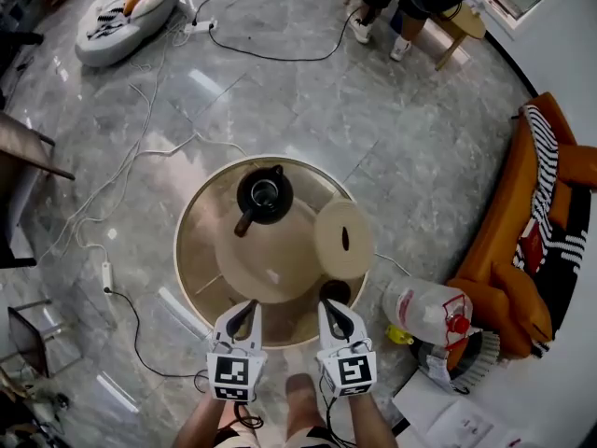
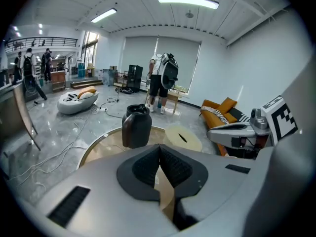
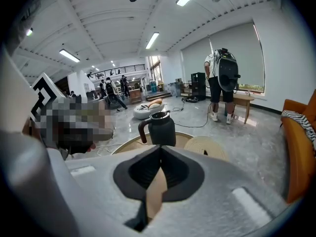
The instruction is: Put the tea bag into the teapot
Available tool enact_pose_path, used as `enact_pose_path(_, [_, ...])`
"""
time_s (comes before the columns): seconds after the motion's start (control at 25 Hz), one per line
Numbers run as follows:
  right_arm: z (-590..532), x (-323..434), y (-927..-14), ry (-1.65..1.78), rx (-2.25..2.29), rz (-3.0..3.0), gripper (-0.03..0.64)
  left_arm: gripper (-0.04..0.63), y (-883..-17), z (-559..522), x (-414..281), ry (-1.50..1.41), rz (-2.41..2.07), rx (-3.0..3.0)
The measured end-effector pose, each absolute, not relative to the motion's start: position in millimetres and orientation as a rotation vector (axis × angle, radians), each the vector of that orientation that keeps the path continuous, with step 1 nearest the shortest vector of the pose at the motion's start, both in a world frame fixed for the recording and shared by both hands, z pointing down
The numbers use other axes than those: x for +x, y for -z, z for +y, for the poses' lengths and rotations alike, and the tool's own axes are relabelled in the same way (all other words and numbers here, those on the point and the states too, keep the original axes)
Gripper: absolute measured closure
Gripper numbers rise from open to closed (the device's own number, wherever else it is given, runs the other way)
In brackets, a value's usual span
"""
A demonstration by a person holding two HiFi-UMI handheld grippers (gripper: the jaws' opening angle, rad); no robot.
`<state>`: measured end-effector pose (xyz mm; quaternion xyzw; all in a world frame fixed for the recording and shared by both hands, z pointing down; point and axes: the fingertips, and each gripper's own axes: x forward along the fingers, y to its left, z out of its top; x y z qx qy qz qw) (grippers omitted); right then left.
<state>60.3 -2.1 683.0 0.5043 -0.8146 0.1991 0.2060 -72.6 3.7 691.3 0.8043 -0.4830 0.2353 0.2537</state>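
Note:
A black teapot (image 1: 264, 197) with its lid off stands at the far side of a round beige table (image 1: 201, 215). It also shows in the left gripper view (image 2: 137, 126) and the right gripper view (image 3: 161, 129). A round beige disc with a slot (image 1: 344, 239) lies to the teapot's right. I see no tea bag in any view. My left gripper (image 1: 244, 312) and right gripper (image 1: 334, 310) hang side by side over the table's near edge. Both are shut with nothing between the pads, as the left gripper (image 2: 159, 147) and the right gripper (image 3: 160, 148) show in their own views.
A small dark object (image 1: 334, 292) sits by the right gripper's tip. A clear plastic jug (image 1: 424, 311) lies on the floor to the right, near an orange sofa (image 1: 522, 250). Cables (image 1: 121, 185) trail over the grey floor at left. A person (image 2: 160, 80) stands by a far table.

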Motion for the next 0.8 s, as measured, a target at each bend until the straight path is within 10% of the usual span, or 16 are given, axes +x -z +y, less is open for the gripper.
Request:
enact_pose_path(0.56, [-11.5,79.1,-774.8,-0.618,1.386,-2.223,0.617,0.573,-825.5,2.5,-47.7,-0.703,-1.209,2.039])
enact_pose_path(0.8, [-10.8,84.8,-787.2,-0.66,1.39,-2.207,0.617,0.401,-856.8,-9.6,-30.2,-0.681,-1.153,1.948])
